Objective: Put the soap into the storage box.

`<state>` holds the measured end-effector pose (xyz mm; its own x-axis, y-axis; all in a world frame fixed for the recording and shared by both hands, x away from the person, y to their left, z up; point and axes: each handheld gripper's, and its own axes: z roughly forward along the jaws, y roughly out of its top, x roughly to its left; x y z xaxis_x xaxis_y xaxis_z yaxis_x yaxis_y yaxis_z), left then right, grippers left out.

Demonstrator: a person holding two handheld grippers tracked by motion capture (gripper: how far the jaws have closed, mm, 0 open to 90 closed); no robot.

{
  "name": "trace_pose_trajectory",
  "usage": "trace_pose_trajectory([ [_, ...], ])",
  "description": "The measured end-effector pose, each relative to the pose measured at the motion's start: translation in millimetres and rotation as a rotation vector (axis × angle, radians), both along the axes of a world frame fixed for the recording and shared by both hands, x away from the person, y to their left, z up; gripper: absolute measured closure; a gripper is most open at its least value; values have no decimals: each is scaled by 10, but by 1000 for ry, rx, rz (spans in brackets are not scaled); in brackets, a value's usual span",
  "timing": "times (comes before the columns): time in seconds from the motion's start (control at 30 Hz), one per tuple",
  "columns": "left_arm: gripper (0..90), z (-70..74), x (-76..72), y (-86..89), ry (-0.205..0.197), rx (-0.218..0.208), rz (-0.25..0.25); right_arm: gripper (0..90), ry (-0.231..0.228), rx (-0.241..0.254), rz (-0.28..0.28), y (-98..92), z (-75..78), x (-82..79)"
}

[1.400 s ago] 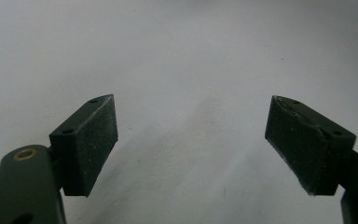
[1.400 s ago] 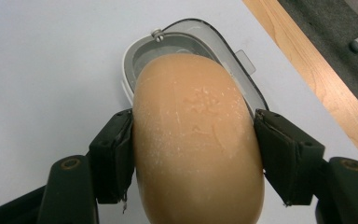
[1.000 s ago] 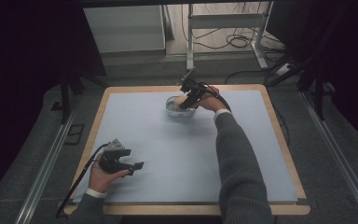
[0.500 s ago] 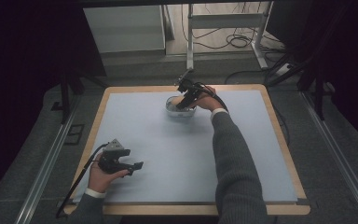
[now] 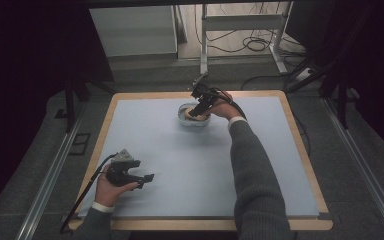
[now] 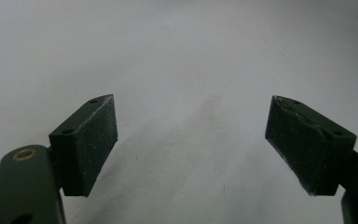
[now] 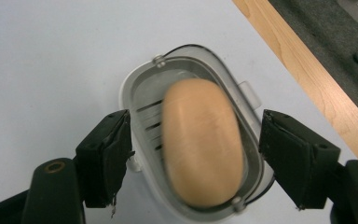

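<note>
Right gripper view: right gripper (image 7: 193,158) spread wide, grasping nothing; smooth tan oval soap bar (image 7: 201,142) lies between its pads, touching neither.
Soap's seat: white oval plastic dish (image 7: 131,91) with slotted drain floor, probably so the bar dries.
Left gripper (image 6: 191,144): released, jaws apart over bare pale matte table (image 6: 177,46); apparently idle.

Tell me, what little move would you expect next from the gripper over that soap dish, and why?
Probably lower a little and close on the soap. The right gripper is open, one jaw at each long side of the tan bar, which lies in the white dish. The jaws look apart from it. The left gripper rests open near the table's front edge.
</note>
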<state>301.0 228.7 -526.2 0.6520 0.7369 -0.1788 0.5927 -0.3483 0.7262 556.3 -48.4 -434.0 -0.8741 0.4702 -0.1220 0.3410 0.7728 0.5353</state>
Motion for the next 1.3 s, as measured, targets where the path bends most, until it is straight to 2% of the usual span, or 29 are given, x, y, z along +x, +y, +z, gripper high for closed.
trace_pose_trajectory([
  [0.53,164,-10,8,-46,7,11,-16,261,5,49,-48,-298,58,-201],
  [0.73,162,-5,7,-39,3,14,-15,255,1,65,-53,-414,43,-311],
  [0.83,161,-12,7,-29,4,11,-6,242,-1,68,-73,-471,24,-367],
  [1.3,162,-4,7,-19,5,19,2,199,-32,156,-124,-854,-43,-762],
])
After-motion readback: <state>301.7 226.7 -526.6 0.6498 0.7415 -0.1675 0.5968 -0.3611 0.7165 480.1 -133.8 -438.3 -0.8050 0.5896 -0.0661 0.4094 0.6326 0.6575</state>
